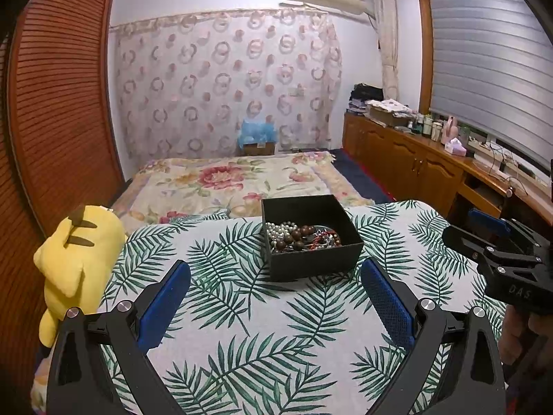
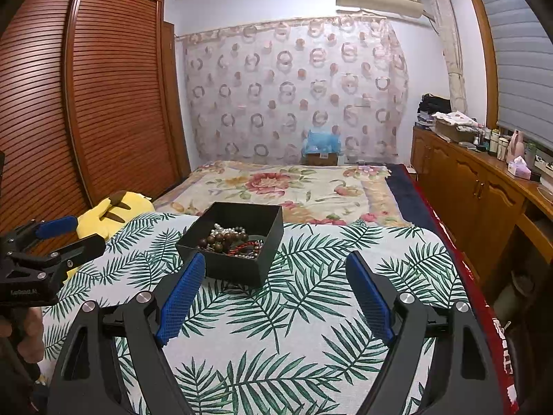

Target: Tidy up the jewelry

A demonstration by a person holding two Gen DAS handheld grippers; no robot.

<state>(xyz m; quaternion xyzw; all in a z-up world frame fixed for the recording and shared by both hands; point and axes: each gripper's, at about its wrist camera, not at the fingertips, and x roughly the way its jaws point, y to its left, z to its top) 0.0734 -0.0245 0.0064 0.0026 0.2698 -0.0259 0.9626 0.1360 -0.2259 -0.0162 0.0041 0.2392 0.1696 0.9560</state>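
Note:
A black open box (image 1: pixel 311 263) stands on a leaf-print tablecloth (image 1: pixel 262 328). In it lie white pearl beads (image 1: pixel 281 230), brown wooden beads (image 1: pixel 293 237) and red cord pieces (image 1: pixel 323 238). My left gripper (image 1: pixel 274 276) is open and empty, just short of the box. In the right wrist view the box (image 2: pixel 235 266) sits ahead and left of my right gripper (image 2: pixel 273 271), which is open and empty. The right gripper also shows at the right edge of the left wrist view (image 1: pixel 484 228); the left gripper shows at the left edge of the right wrist view (image 2: pixel 74 231).
A yellow plush toy (image 1: pixel 76 263) lies off the table's left edge. A bed with a floral blanket (image 1: pixel 242 176) is behind the table. A wooden cabinet (image 1: pixel 414 159) with bottles runs along the right wall. A louvred wardrobe (image 2: pixel 86 103) stands left.

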